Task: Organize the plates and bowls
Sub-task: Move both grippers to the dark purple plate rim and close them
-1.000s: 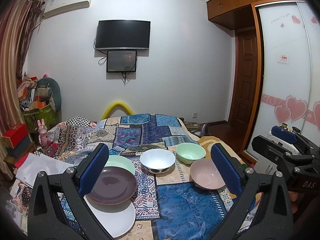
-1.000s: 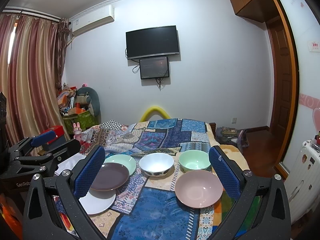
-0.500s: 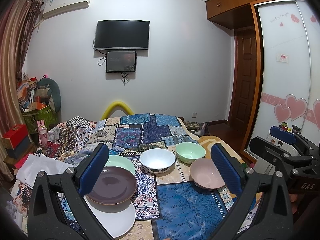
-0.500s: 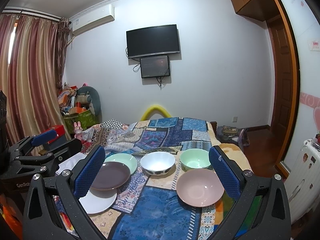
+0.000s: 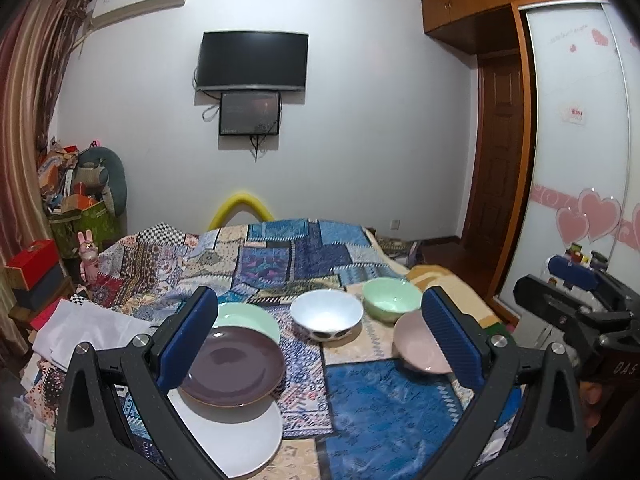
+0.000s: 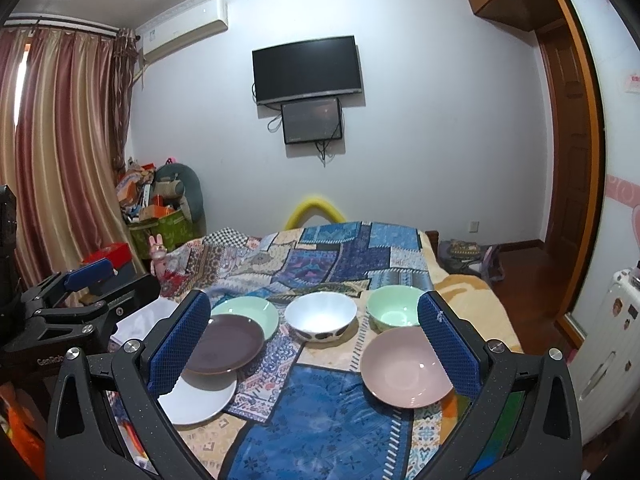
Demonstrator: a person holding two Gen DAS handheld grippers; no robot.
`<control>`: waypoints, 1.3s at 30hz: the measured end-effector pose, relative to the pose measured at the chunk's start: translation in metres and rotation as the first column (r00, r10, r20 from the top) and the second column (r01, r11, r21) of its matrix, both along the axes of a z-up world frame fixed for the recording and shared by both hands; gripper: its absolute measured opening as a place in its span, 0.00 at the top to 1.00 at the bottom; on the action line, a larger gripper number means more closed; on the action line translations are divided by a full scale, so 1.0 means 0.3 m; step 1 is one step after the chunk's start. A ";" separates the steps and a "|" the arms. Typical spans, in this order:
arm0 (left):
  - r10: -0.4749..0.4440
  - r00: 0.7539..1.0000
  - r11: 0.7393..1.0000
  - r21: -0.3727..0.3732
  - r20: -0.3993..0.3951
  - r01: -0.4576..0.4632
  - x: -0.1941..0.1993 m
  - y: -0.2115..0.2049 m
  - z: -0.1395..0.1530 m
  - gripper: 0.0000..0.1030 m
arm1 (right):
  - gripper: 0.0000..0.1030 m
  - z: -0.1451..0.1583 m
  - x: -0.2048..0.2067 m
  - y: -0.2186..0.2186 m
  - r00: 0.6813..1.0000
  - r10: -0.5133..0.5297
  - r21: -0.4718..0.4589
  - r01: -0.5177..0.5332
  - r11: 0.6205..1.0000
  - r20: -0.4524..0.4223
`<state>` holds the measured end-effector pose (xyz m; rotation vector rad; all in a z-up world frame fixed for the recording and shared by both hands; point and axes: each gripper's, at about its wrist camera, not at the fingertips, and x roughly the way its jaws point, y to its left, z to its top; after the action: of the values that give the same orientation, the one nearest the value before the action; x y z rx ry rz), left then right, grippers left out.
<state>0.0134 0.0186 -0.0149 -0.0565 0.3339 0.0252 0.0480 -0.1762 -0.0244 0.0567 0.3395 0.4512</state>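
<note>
- Both grippers hover above the near edge of the patchwork quilt (image 6: 340, 256); the left gripper (image 5: 320, 340) and right gripper (image 6: 316, 336) are spread wide and hold nothing.
- Far row, left to right: green plate (image 6: 256, 312), white bowl (image 6: 320, 314), green bowl (image 6: 390, 310).
- Near left, a brown plate (image 5: 236, 368) overlaps a white plate (image 5: 236, 440).
- Near right lies the pink bowl (image 6: 404, 366).

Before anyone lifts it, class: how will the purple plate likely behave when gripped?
The purple plate looks glazed and shiny, so probably slippery. It rests tilted across the white plate and green plate, so it may rock. Likely rigid and breakable.
</note>
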 end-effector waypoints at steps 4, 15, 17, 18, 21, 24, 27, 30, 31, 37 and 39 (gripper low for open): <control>-0.003 0.999 1.000 0.007 -0.034 0.004 0.026 0.037 -0.042 0.00 | 0.00 -0.023 0.032 0.026 0.999 0.015 -0.010 -0.016 1.000 -0.031; 0.056 0.983 0.997 -0.045 -0.172 -0.064 0.131 0.262 -0.204 0.00 | 0.00 -0.170 0.172 0.185 0.981 0.085 -0.051 -0.095 0.994 -0.177; 0.074 0.976 0.995 -0.048 -0.203 -0.085 0.153 0.303 -0.235 0.00 | 0.00 -0.203 0.201 0.215 0.973 0.094 -0.060 -0.109 0.992 -0.210; 0.083 0.972 0.994 -0.045 -0.219 -0.095 0.166 0.328 -0.255 0.00 | 0.00 -0.214 0.210 0.224 0.971 0.097 -0.063 -0.114 0.992 -0.220; 0.089 0.960 0.993 -0.046 -0.267 -0.105 0.207 0.400 -0.315 0.00 | 0.03 -0.266 0.256 0.272 0.958 0.108 -0.083 -0.134 0.987 -0.266; 0.105 0.946 0.991 -0.048 -0.307 -0.125 0.244 0.470 -0.368 0.00 | 0.11 -0.303 0.296 0.316 0.944 0.119 -0.099 -0.156 0.983 -0.306; 0.120 0.929 0.986 -0.065 -0.351 -0.152 0.290 0.550 -0.423 0.00 | 0.19 -0.348 0.343 0.359 0.927 0.129 -0.104 -0.175 0.979 -0.352; 0.132 0.909 0.981 -0.083 -0.395 -0.178 0.343 0.623 -0.479 0.01 | 0.27 -0.383 0.376 0.389 0.914 0.133 -0.105 -0.187 0.977 -0.384; 0.142 0.902 0.979 -0.080 -0.408 -0.190 0.358 0.649 -0.499 0.02 | 0.28 -0.396 0.389 0.405 0.909 0.134 -0.113 -0.192 0.975 -0.395; 0.161 0.859 0.979 -0.034 -0.485 -0.202 0.453 0.758 -0.608 0.22 | 0.37 -0.446 0.440 0.488 0.897 0.130 -0.157 -0.214 0.964 -0.423; 0.145 0.851 0.978 -0.059 -0.506 -0.201 0.476 0.791 -0.637 0.28 | 0.40 -0.460 0.457 0.506 0.890 0.133 -0.160 -0.222 0.962 -0.435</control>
<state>0.1562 0.2558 -0.2060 -0.1919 0.8524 0.2048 0.1852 -0.0244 -0.1624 -0.0823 0.8230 0.5845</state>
